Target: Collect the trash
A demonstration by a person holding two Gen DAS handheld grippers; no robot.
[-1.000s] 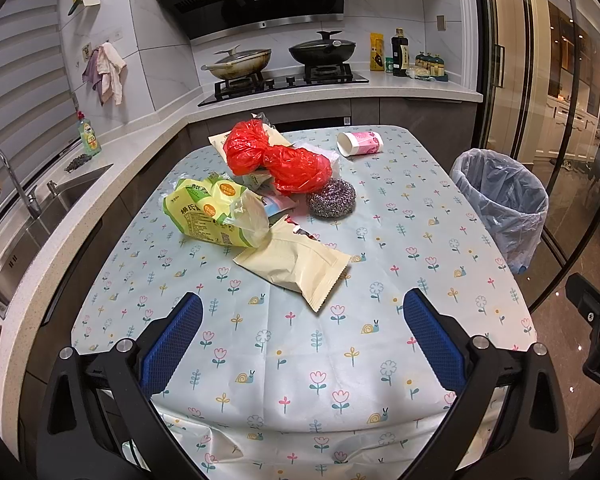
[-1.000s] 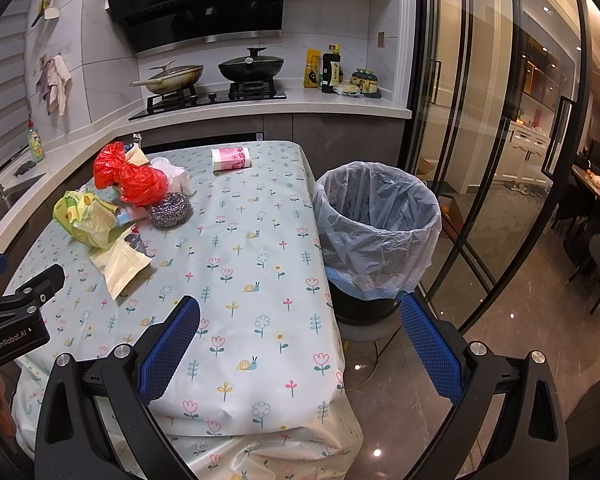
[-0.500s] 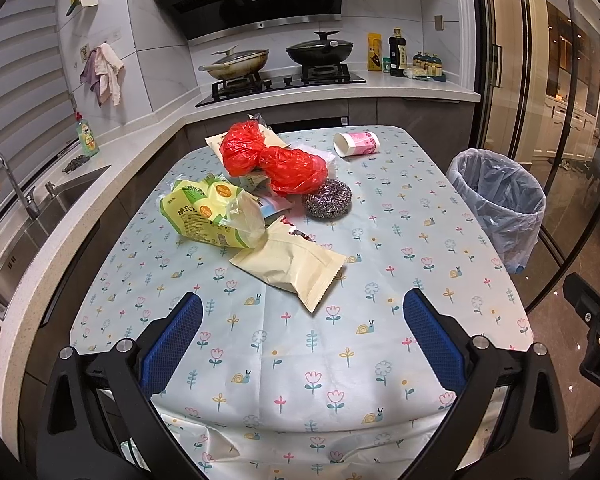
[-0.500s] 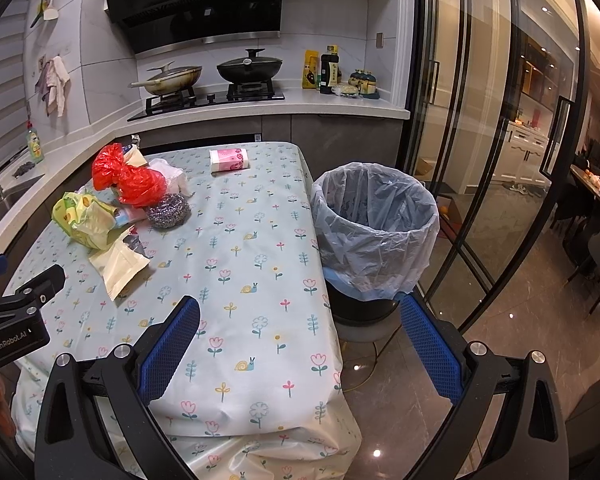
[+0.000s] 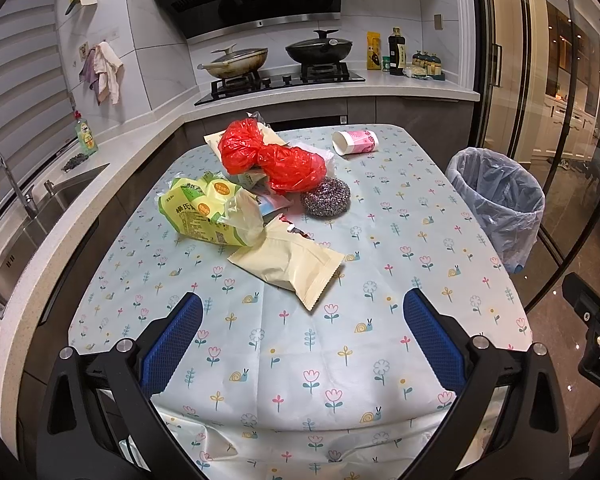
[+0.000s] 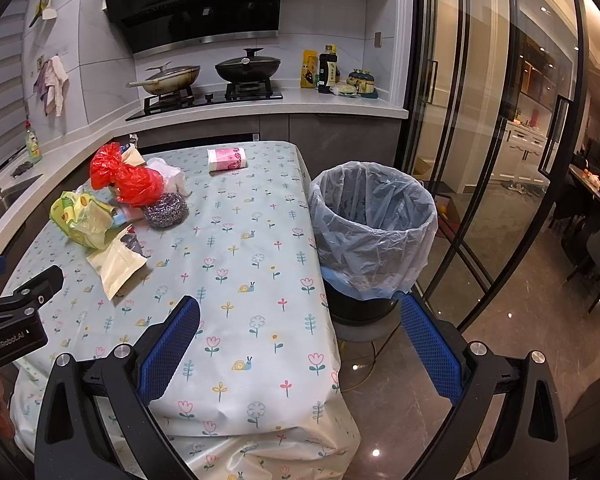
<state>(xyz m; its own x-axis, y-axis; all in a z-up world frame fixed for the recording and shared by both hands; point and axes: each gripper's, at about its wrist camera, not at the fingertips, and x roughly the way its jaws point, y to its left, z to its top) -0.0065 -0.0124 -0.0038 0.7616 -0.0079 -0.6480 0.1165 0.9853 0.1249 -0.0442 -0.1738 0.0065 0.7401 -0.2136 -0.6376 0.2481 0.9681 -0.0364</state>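
Trash lies on a flowered tablecloth (image 5: 400,208): a cream pouch (image 5: 288,266), a yellow-green food bag (image 5: 204,210), a red plastic bag (image 5: 276,158), a steel scourer (image 5: 326,197) and a pink paper cup (image 5: 356,142) lying on its side. A bin lined with a clear bag (image 5: 496,196) stands right of the table. My left gripper (image 5: 302,316) is open and empty above the table's near edge. My right gripper (image 6: 300,328) is open and empty near the table's right front corner, the bin (image 6: 372,216) just ahead.
A counter with a sink (image 5: 24,224) runs along the left. A stove with two pans (image 5: 280,64) and bottles (image 5: 396,54) is at the back. Glass sliding doors (image 6: 480,140) stand right of the bin. The left gripper's body (image 6: 16,320) shows in the right view.
Both grippers have drawn back slightly from the table, so more of the near tablecloth edge shows. Nothing on the table has moved.
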